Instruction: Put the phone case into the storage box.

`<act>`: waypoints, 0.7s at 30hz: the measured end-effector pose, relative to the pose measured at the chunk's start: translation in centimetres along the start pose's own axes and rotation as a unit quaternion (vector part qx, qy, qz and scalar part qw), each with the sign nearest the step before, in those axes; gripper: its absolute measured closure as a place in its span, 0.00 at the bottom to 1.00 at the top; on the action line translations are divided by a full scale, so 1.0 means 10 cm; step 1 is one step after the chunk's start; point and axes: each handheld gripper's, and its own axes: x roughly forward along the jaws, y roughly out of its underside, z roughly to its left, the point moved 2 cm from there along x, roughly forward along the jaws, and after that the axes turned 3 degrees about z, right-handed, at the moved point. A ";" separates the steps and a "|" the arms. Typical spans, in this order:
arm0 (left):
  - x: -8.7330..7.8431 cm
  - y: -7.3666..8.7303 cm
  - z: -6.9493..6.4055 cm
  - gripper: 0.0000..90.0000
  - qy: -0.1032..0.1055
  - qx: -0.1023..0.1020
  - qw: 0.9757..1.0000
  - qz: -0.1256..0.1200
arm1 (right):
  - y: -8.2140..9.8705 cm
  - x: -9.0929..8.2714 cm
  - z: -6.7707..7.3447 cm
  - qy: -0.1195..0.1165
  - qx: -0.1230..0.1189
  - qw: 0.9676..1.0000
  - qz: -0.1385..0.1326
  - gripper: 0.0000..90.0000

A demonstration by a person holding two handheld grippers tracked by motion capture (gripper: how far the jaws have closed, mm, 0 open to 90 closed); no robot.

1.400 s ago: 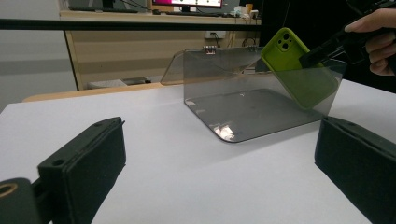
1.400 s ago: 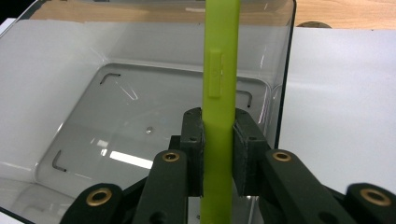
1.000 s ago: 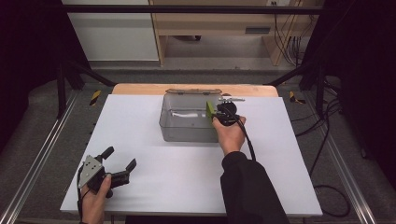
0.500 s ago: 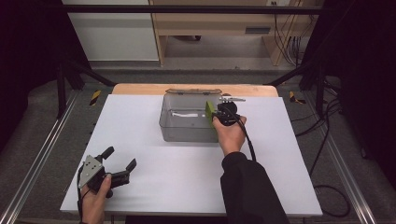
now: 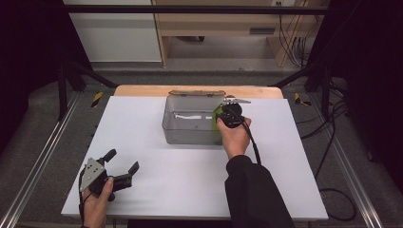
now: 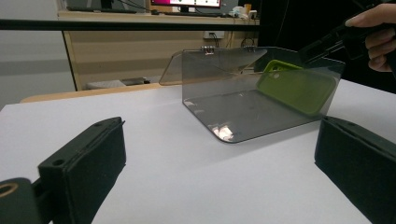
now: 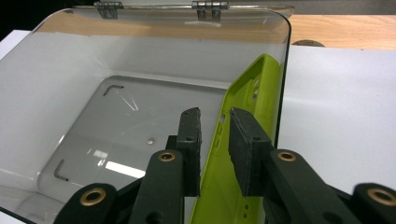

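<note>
Right gripper (image 7: 215, 140) at the right end of a smoky clear plastic box (image 5: 187, 126), its hinged lid (image 5: 196, 93) laid open at the far side. A lime-green phone case (image 7: 243, 140) stands on edge inside the box, leaning against the right-hand wall. In the right gripper view the jaws are narrowly parted with the case's upper edge running between them; a sliver of gap shows beside each pad, so whether the pads truly press on the case cannot be told. The case's lower end is cut off by the frame bottom. From the high view the right hand (image 5: 234, 137) covers most of the gripper, and the case (image 5: 217, 114) shows as just a green sliver past the knuckles. Through the tinted wall in the left gripper view the case (image 6: 296, 88) reads dull and dim. Left gripper (image 5: 114, 166) rests low at the near left of the white table (image 5: 294, 166), well apart from the box, jaws spread wide, nothing between them.
</note>
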 end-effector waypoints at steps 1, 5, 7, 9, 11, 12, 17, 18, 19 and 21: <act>0.00 0.00 0.00 0.02 0.000 0.000 1.000 0.000 | 0.00 0.00 0.00 -0.001 0.000 1.000 0.000 0.83; 0.00 0.00 0.00 0.02 0.001 0.000 1.000 0.000 | 0.00 0.00 0.02 -0.011 0.002 1.000 -0.006 0.83; 0.00 0.00 0.00 0.02 0.001 0.000 1.000 0.000 | 0.00 0.00 0.03 -0.015 0.004 1.000 -0.007 0.83; 0.00 0.00 0.00 0.02 0.001 0.000 1.000 0.000 | 0.00 0.01 0.04 -0.017 0.004 1.000 -0.007 0.83; 0.00 0.00 0.00 0.02 0.001 0.001 1.000 0.000 | 0.00 0.01 0.05 -0.020 0.003 1.000 -0.011 0.82; 0.00 0.00 0.00 0.02 0.001 0.001 1.000 0.001 | 0.00 0.01 0.06 -0.022 0.002 1.000 -0.013 0.82; 0.00 0.00 -0.01 0.02 0.000 0.003 1.000 0.000 | 0.00 0.01 0.07 -0.026 -0.006 0.999 -0.019 0.82; 0.00 0.00 -0.01 0.02 0.001 0.004 1.000 0.000 | 0.00 0.00 0.07 -0.026 -0.006 0.999 -0.021 0.82; 0.00 0.00 -0.01 0.02 0.001 0.005 1.000 0.000 | 0.00 0.00 0.07 -0.026 -0.006 0.999 -0.022 0.81; 0.00 0.00 -0.01 0.02 0.002 0.006 1.000 0.000 | 0.00 -0.01 0.07 -0.028 -0.007 0.999 -0.027 0.81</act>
